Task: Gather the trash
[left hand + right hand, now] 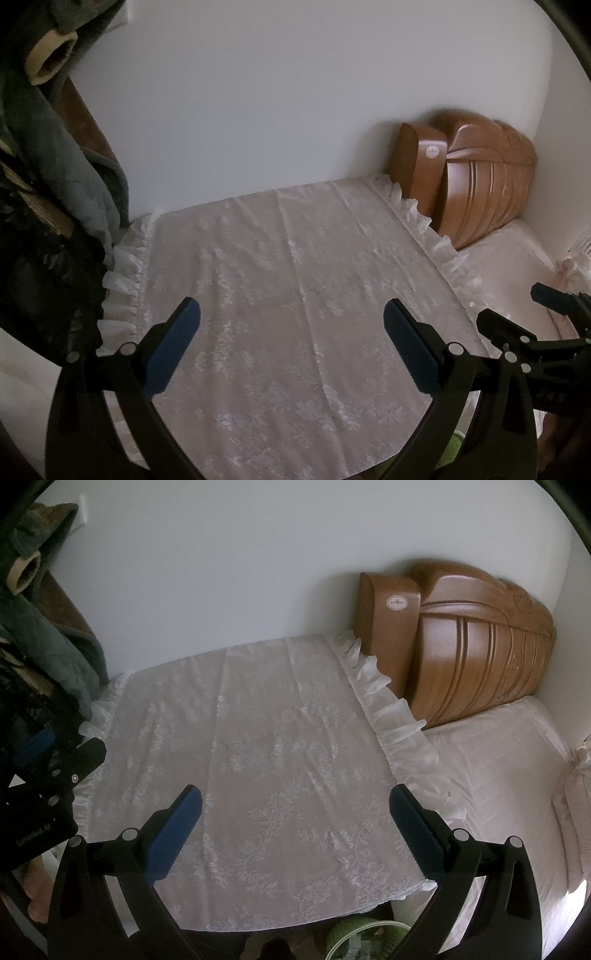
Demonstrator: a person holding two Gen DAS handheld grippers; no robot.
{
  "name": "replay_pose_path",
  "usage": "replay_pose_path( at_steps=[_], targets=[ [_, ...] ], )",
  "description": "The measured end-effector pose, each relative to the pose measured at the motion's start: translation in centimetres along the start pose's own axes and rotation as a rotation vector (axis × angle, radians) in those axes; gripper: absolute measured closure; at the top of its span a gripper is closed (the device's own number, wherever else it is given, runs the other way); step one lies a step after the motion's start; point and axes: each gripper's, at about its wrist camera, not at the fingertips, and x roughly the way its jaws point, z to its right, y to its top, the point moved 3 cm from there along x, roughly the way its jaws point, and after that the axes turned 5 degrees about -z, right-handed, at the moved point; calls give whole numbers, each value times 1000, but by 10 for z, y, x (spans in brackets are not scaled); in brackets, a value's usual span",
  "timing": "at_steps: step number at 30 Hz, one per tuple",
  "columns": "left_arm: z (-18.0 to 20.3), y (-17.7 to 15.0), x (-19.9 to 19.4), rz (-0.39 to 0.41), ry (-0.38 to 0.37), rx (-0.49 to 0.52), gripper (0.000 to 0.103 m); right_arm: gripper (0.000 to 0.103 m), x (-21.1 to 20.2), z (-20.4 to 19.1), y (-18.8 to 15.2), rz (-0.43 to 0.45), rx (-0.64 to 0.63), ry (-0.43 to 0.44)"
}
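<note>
My left gripper hangs open over a white lace cloth on a flat surface, with nothing between its blue pads. My right gripper is open too, above the same cloth, and also holds nothing. Each gripper shows at the edge of the other's view: the right gripper at the far right, the left gripper at the far left. No loose trash lies on the cloth. A green woven basket with scraps inside sits below the cloth's near edge; a sliver of the basket shows in the left wrist view.
A carved wooden headboard stands at the back right against the white wall, beside a bed with a pale sheet. Grey-green clothing and dark crinkled material hang at the left. A ruffled trim edges the cloth.
</note>
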Motion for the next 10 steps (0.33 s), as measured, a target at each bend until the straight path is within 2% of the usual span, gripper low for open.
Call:
replay_pose_path(
  at_steps=[10],
  targets=[
    [-5,3,5,-23,-12,-14,8,2,1,0,-1,-3,0,-1]
  ],
)
